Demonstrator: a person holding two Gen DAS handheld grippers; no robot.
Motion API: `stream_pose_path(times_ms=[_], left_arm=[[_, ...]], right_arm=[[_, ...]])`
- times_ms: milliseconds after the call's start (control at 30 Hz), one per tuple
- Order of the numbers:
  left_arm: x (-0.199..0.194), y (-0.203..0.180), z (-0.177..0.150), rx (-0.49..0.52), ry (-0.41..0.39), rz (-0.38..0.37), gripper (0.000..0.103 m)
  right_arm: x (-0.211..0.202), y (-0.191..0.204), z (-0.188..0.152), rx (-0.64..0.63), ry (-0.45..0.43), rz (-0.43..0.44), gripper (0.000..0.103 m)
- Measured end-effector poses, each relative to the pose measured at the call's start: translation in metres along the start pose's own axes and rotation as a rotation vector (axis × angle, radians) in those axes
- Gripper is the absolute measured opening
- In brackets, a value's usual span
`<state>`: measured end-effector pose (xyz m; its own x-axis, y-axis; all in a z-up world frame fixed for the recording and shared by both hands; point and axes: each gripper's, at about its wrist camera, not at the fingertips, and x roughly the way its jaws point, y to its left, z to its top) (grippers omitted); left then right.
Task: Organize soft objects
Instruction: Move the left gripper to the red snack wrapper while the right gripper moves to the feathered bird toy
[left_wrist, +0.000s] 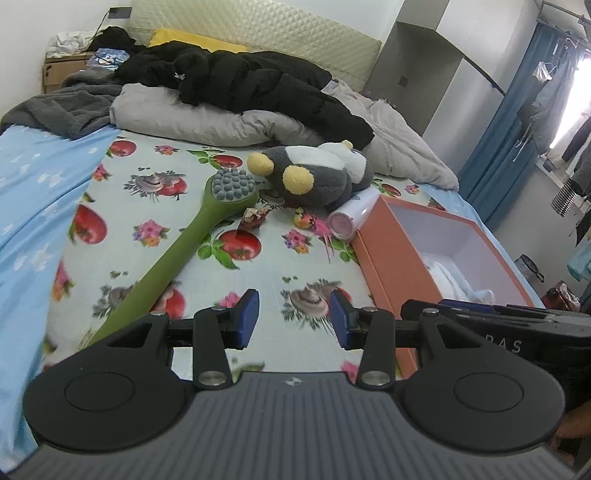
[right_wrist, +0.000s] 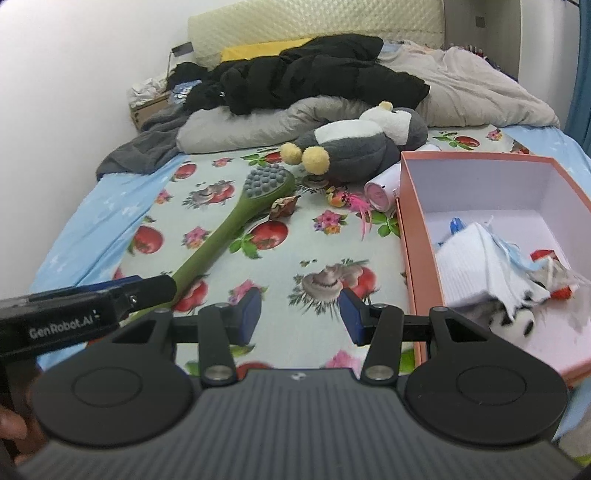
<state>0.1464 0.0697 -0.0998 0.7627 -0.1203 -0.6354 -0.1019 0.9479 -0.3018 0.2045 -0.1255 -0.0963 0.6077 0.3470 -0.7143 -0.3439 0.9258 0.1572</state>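
Note:
A grey and white plush penguin (left_wrist: 314, 177) (right_wrist: 362, 147) with yellow feet lies on the flowered bed sheet, just left of the far end of an open orange box (left_wrist: 380, 266) (right_wrist: 417, 258). White socks and other small soft items (right_wrist: 491, 269) lie inside the box. My left gripper (left_wrist: 294, 319) hovers open over the sheet near the box's left wall, nothing between its blue pads. My right gripper (right_wrist: 300, 315) is also open and empty, beside the box's near left corner. Each gripper shows at the edge of the other's view.
A long green massage brush (left_wrist: 192, 240) (right_wrist: 236, 218) lies diagonally on the sheet. A pink-capped white tube (left_wrist: 351, 214) (right_wrist: 382, 190) and small trinkets (right_wrist: 347, 199) lie by the box. A black jacket (left_wrist: 240, 85), grey duvet (left_wrist: 207, 122) and yellow pillow sit at the bed's head.

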Motion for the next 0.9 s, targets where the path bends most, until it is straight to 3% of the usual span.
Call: stream_pose_path(times_ms=[500,900], left_arm=[[0.174,0.050,0.046,0.026,0.051,0.005,0.048],[0.261,0.051,0.069,0.154,0.014,0.013,0.048]], right_arm=[[0.147,-0.009,0.068,0.019,0.023,-0.037,0.050],[0.229,-0.021,0.104,0.064,0.015,-0.106,0.050]])
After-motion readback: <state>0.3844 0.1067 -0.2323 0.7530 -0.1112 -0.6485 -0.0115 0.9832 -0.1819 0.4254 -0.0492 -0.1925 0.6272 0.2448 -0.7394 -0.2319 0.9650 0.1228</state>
